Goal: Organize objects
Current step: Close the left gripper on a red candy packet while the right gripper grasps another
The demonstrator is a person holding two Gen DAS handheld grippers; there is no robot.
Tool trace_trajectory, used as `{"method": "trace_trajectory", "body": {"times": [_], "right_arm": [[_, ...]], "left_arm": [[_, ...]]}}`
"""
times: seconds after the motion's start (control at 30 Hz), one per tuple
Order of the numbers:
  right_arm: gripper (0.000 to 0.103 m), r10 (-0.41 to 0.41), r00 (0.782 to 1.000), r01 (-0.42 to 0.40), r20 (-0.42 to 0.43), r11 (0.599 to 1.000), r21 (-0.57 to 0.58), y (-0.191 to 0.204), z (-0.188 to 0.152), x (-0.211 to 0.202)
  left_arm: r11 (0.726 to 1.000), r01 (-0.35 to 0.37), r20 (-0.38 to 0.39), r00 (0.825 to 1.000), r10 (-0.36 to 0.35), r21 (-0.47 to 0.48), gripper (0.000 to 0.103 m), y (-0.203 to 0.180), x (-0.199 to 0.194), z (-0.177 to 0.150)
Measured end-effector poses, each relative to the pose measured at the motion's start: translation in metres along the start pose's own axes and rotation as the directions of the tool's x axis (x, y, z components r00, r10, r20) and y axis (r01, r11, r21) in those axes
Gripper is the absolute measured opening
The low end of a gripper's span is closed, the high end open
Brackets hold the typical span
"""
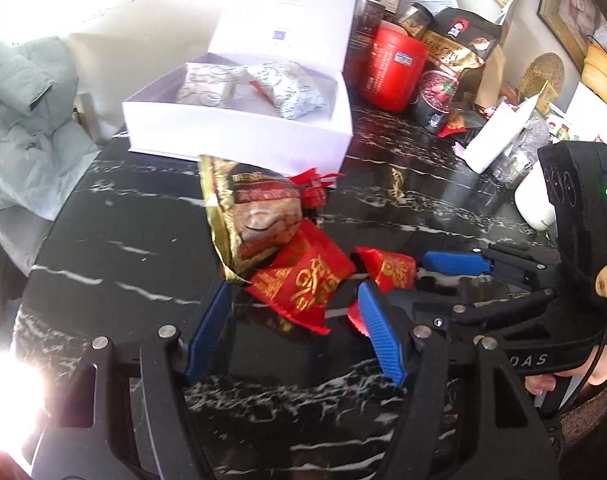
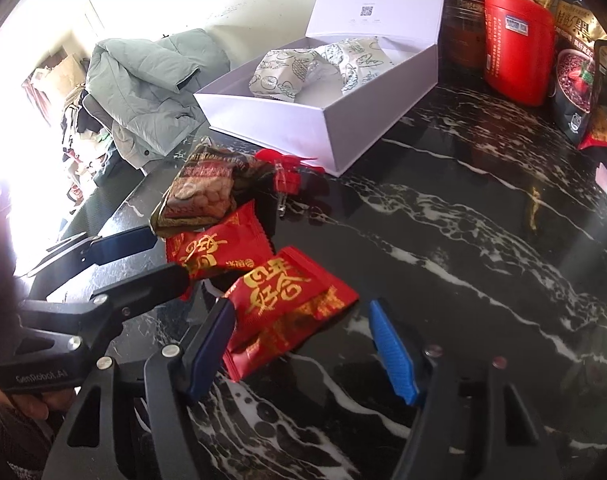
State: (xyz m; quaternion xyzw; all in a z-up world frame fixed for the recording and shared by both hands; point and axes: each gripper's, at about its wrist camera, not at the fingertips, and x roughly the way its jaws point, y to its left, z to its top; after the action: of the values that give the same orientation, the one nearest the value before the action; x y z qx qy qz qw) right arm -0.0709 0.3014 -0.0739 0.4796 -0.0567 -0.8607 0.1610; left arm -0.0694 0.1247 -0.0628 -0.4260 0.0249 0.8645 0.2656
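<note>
Two red snack packets with gold characters lie on the black marble table. One red packet (image 1: pixel 303 280) (image 2: pixel 211 252) lies between the open fingers of my left gripper (image 1: pixel 293 316). The other red packet (image 1: pixel 391 270) (image 2: pixel 283 304) lies between the open fingers of my right gripper (image 2: pixel 303 340), close to its left finger. A gold and brown snack bag (image 1: pixel 251 212) (image 2: pixel 203 196) leans behind them. An open white box (image 1: pixel 239 136) (image 2: pixel 323 128) holds two white patterned packets (image 1: pixel 263 88) (image 2: pixel 315 68).
A small red bow (image 1: pixel 313 188) (image 2: pixel 287 172) lies in front of the box. A red canister (image 1: pixel 391 68) (image 2: pixel 515 44), jars and snack bags (image 1: pixel 451 64) crowd the table's far right. A grey jacket (image 1: pixel 23 112) (image 2: pixel 151 84) lies on a chair beyond the left edge.
</note>
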Motion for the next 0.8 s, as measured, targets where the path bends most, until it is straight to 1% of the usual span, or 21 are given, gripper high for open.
{"method": "trace_trajectory", "body": {"times": [0.1, 0.2, 0.33, 0.4, 0.47, 0.5, 0.53, 0.57, 0.63, 0.8], "right_arm": [[0.070, 0.002, 1.000, -0.002, -0.001, 1.000, -0.001, -0.006, -0.001, -0.003], [0.070, 0.013, 1.000, -0.013, -0.004, 1.000, -0.016, -0.008, -0.002, -0.004], [0.070, 0.008, 1.000, -0.008, -0.007, 0.998, -0.061, -0.006, -0.002, -0.004], [0.070, 0.014, 1.000, -0.014, -0.006, 0.997, -0.070, -0.008, -0.002, -0.005], [0.070, 0.040, 0.999, -0.039, 0.006, 0.995, -0.094, -0.008, -0.002, -0.007], [0.070, 0.055, 0.998, -0.054, 0.008, 0.992, -0.117, -0.006, -0.001, -0.008], [0.069, 0.065, 0.998, -0.063, 0.007, 0.988, -0.143, -0.004, -0.001, -0.008], [0.069, 0.044, 0.999, -0.043, 0.004, 0.983, -0.178, 0.000, -0.001, -0.007], [0.069, 0.016, 1.000, -0.016, -0.005, 0.977, -0.213, 0.002, -0.002, -0.005], [0.069, -0.002, 1.000, 0.000, -0.011, 0.978, -0.210, -0.001, -0.007, -0.005]], "left_arm": [[1.000, 0.025, -0.006, 1.000, -0.025, 0.012, 0.065, -0.005, 0.008, 0.006], [0.999, 0.022, -0.012, 1.000, -0.021, 0.029, 0.065, -0.009, 0.014, 0.011], [0.994, 0.013, -0.024, 1.000, -0.010, 0.107, 0.065, -0.017, 0.022, 0.017], [0.991, 0.012, -0.019, 1.000, -0.010, 0.131, 0.065, -0.020, 0.023, 0.021], [0.987, 0.057, -0.017, 0.998, -0.055, 0.148, 0.065, -0.023, 0.023, 0.023], [0.982, 0.090, -0.024, 0.996, -0.087, 0.167, 0.068, -0.025, 0.025, 0.023], [0.975, 0.116, -0.042, 0.993, -0.110, 0.187, 0.068, -0.028, 0.028, 0.024], [0.972, 0.115, -0.055, 0.993, -0.106, 0.204, 0.068, -0.030, 0.032, 0.025], [0.966, 0.098, -0.064, 0.994, -0.085, 0.239, 0.068, -0.035, 0.036, 0.027], [0.952, 0.065, -0.048, 0.997, -0.053, 0.299, 0.068, -0.047, 0.036, 0.030]]}}
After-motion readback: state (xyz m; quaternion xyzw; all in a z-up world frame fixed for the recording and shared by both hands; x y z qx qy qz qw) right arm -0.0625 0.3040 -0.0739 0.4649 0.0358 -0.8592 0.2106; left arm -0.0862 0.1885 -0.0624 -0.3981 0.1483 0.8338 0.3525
